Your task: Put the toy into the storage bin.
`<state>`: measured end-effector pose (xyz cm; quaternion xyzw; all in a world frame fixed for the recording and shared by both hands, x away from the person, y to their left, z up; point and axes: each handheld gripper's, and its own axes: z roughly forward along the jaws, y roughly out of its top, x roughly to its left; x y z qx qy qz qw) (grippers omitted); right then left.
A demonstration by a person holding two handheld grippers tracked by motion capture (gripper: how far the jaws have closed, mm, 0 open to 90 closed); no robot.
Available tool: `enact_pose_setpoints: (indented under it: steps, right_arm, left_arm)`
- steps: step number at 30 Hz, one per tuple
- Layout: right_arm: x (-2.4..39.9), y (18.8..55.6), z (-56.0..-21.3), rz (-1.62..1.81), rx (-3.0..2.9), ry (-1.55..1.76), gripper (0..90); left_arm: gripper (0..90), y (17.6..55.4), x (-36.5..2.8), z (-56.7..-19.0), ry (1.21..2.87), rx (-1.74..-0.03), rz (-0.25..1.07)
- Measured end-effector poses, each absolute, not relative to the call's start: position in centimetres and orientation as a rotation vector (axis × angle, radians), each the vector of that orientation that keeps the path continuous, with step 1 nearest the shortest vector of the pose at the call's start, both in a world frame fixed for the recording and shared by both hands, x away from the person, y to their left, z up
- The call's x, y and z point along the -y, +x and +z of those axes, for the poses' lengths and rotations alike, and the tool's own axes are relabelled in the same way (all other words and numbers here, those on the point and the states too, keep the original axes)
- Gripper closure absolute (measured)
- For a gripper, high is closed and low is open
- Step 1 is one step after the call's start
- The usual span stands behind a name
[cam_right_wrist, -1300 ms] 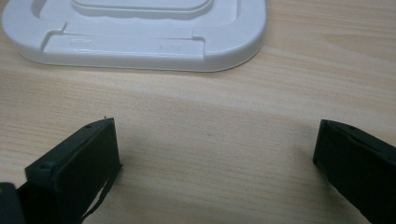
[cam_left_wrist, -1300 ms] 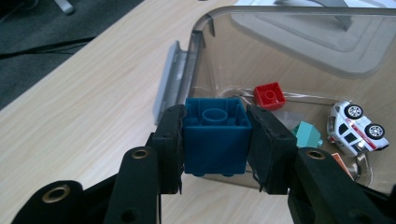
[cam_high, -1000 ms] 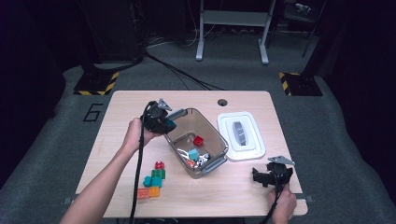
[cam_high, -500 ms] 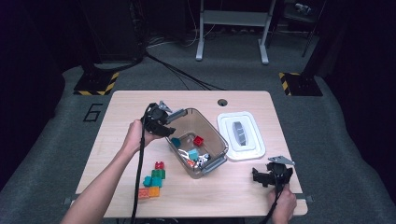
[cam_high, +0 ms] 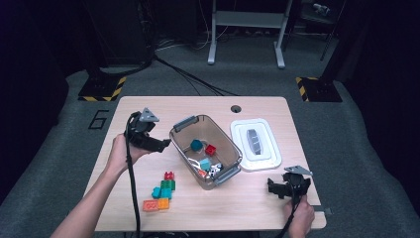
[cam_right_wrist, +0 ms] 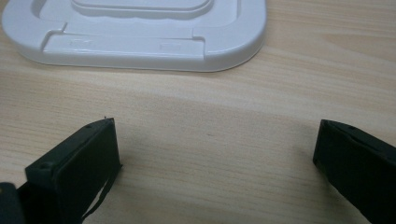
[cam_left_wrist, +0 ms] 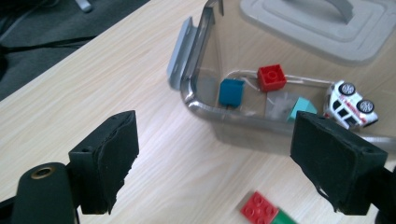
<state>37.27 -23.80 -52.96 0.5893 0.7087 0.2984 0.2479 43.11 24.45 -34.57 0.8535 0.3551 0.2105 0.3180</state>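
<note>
A clear plastic bin (cam_high: 184, 136) sits open near the middle of the wooden tabletop (cam_high: 148, 106), set at a slant, with grey latch handles at both short ends. Inside it lie a teal block (cam_high: 196, 145), a red brick (cam_high: 211, 149), a pale turquoise block (cam_high: 205, 164) and a small white toy car (cam_high: 214, 171); in the left gripper view the same pieces show through the smoky wall, the teal block (cam_left_wrist: 232, 93) beside the red brick (cam_left_wrist: 272, 77) and the toy car (cam_left_wrist: 350, 104) at the far right. Just left of the bin, the left tongs (cam_high: 165, 143) hang above the tabletop, pointed toward the bin's near wall; their jaws have just been opening and now stand wide apart with nothing between them, only bare wood and the bin's corner ahead. Below them on the tabletop lies a loose cluster of bricks (cam_high: 162, 191) in red, green, teal and orange. The bin's white lid (cam_high: 255, 144) rests flat on the tabletop to the bin's right, close beside it, its grey grip facing up. Near the tabletop's front right corner, the right tongs (cam_high: 270, 185) rest low over the wood, well apart from the bin, jaws spread and empty; the right gripper view shows the lid's rounded edge (cam_right_wrist: 140, 46) just beyond them.
</note>
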Motion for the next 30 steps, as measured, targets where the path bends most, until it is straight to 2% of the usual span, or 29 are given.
enact_pose_setpoints:
  steps: [12, 14, 21, 28, 29, 30]
  right_arm:
    - [23.8, 37.3, -53.0, 0.815, -1.930, 1.606, 0.0]
    - [23.8, 37.3, -52.9, 0.812, -1.933, 1.607, 0.0]
    - [23.8, 37.3, -53.0, 0.816, -1.929, 1.605, 0.0]
    - [23.8, 37.3, -53.0, 0.813, -1.931, 1.607, 0.0]
    - [23.8, 37.3, -53.0, 0.821, -1.926, 1.603, 0.0]
    - [23.8, 37.3, -53.0, 0.820, -1.926, 1.604, 0.0]
  left_arm:
    - [9.0, 38.8, -27.3, -38.0, 2.236, -1.002, 0.584]
    - [5.9, 38.3, -27.4, -38.8, 2.247, -1.018, 0.596]
    - [0.0, 36.7, -27.2, -42.6, 2.276, -1.053, 0.504]
    - [0.0, 36.1, -26.2, -46.4, 2.311, -1.086, 0.441]
    - [1.4, 36.0, -26.0, -46.9, 2.329, -1.088, 0.427]
    - [7.5, 35.9, -25.8, -47.2, 2.339, -1.089, 0.415]
